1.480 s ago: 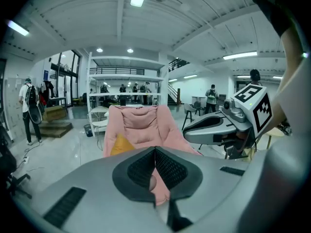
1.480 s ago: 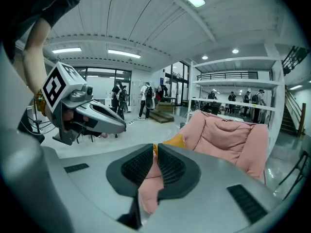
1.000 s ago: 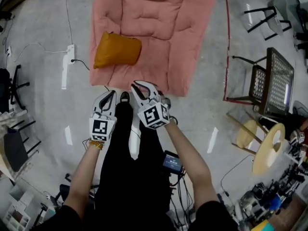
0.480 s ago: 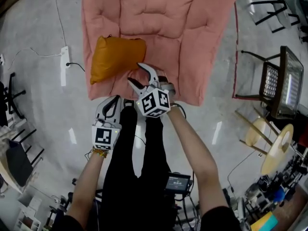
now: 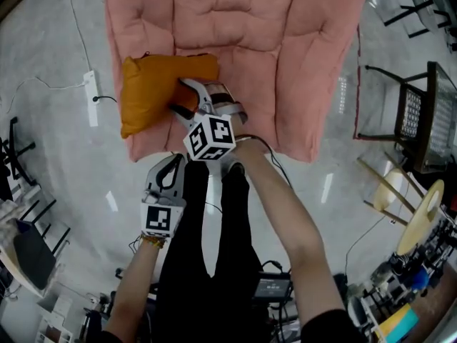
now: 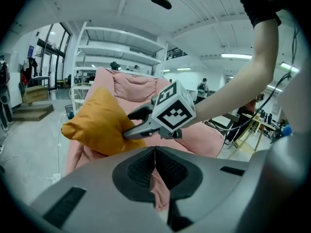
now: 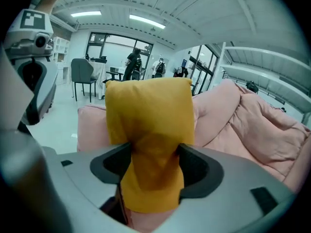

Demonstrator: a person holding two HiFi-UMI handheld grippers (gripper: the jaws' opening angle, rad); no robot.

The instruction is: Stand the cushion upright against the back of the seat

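Lying on the front left part of the pink padded seat (image 5: 285, 84), close to its left edge, the orange cushion (image 5: 161, 88) was found well short of the seat's back (image 5: 228, 6) and not stood against it, so the task proper was judged not yet done. The right gripper (image 5: 180, 97) had its jaws around the cushion's near end. They stood wide and were opening, with the orange fabric filling the gap between them, and no firm clamp on it was evident. On that showing only the approach had been made. The grasp, the carry towards the back and the setting upright were all judged outstanding. The left gripper (image 5: 171, 164) was held low off the seat's front edge, beside the person's black-trousered legs (image 5: 207, 249), its jaws together with nothing between them, taking no part in the work. The quilted seat surface between cushion and back carried no other item, so the way appeared open, though the soft, deep padding might let the cushion slump once propped. On the floor to the seat's left lay a white power strip (image 5: 91, 98) with its cable, apart from the cushion. A metal mesh chair (image 5: 421, 113) and other furniture stood well apart on the right, obstructing nothing.
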